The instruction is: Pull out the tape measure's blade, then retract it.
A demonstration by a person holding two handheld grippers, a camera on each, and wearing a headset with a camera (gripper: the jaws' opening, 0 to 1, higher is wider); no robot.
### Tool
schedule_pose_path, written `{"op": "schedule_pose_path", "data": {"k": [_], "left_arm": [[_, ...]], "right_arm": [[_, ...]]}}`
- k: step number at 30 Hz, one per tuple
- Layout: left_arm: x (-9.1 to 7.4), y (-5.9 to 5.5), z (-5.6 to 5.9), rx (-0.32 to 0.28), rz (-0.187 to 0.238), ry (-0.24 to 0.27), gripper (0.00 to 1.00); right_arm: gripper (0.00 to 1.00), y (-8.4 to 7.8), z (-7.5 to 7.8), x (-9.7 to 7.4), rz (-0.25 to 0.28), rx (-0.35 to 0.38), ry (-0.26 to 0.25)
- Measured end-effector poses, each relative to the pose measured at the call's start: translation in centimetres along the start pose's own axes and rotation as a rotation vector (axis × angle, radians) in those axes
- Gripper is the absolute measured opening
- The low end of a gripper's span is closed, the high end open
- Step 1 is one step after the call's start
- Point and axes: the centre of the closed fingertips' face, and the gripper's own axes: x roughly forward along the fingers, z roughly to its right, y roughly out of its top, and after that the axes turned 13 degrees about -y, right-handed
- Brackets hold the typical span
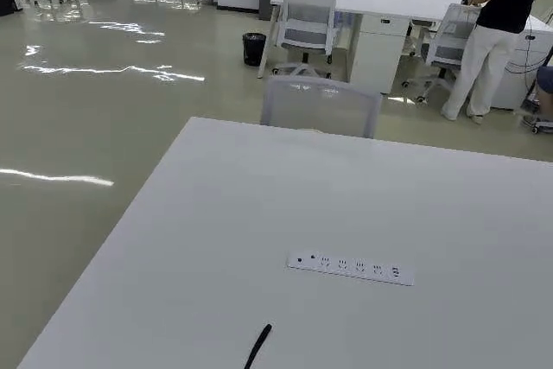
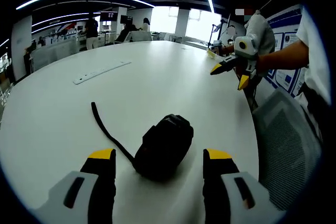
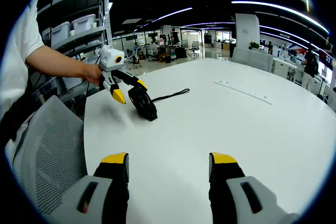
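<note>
Two things lie on the white table in the head view: a white power strip near the middle and, at the bottom edge, the tip of a black strap. A mesh chair stands against the table's far edge. Beyond it, across glossy floor, are a black bin, more desks and a person standing at one of them. In the left gripper view the tape measure, a black case, sits on the table close to its rounded edge. It lies between the jaws of the left gripper, which are spread wide with a gap to the case on each side. The strap runs from the case away to the upper left, and the power strip lies well beyond it. At the upper right a hand holds the right gripper above the table edge, well apart from the case, with its jaws parted and nothing between them. A near chair stands just beside the table on the right. In the right gripper view that gripper's own jaws are spread and empty over bare table. Ahead, the left gripper tilts down over the tape measure with its yellow tips either side of the case's top; whether they touch it I cannot tell. The strap trails right from the case, the power strip lies farther right, and shelves of boxes stand behind.
</note>
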Motion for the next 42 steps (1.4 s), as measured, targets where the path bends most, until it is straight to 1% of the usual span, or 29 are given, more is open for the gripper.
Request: {"op": "schedule_pose_path", "data": {"k": [3, 7, 9, 12, 15, 19, 23, 26, 33, 36, 40, 42], "left_arm": [[0.1, 0.0, -0.2, 0.006, -0.004, -0.005, 0.64], [0.5, -0.1, -0.2, 0.019, -0.022, -0.02, 0.62], [0.6, 0.0, -0.4, 0.017, -0.022, -0.023, 0.61], [0.8, -0.1, -0.6, 0.02, -0.033, -0.021, 0.61], [1.0, 0.0, -0.4, 0.021, -0.034, -0.033, 0.57], [1.3, -0.3, -0.3, 0.037, -0.056, -0.045, 0.56], [1.5, -0.4, -0.2, 0.051, -0.069, -0.061, 0.53], [1.6, -0.7, -0.2, 0.063, -0.088, -0.07, 0.51], [1.9, -1.3, -0.1, 0.071, -0.105, -0.087, 0.45], [2.0, -1.6, -0.2, 0.068, -0.113, -0.09, 0.42], [2.0, -1.7, -0.2, 0.069, -0.118, -0.091, 0.39], [2.0, -1.6, -0.3, 0.077, -0.119, -0.083, 0.37]], "right_arm": [[0.62, 0.0, 0.0, 0.1, -0.002, -0.001, 0.001], [0.62, -0.2, 0.2, 0.2, -0.007, -0.002, 0.003], [0.62, -0.2, 0.2, 0.2, -0.007, -0.001, 0.004], [0.61, -0.2, 0.2, 0.2, -0.009, -0.001, 0.004], [0.61, -0.3, 0.3, 0.3, -0.012, 0.001, 0.006], [0.6, -0.4, 0.3, 0.2, -0.017, 0.003, 0.005], [0.6, -0.5, 0.3, 0.3, -0.02, 0.006, 0.005], [0.59, -0.6, 0.4, 0.3, -0.023, 0.007, 0.007], [0.59, -0.9, 0.4, 0.4, -0.027, 0.009, 0.008], [0.59, -0.7, 0.3, 0.4, -0.029, 0.009, 0.01], [0.58, -0.9, 0.3, 0.5, -0.03, 0.012, 0.011], [0.58, -0.9, 0.3, 0.5, -0.031, 0.012, 0.012]]}}
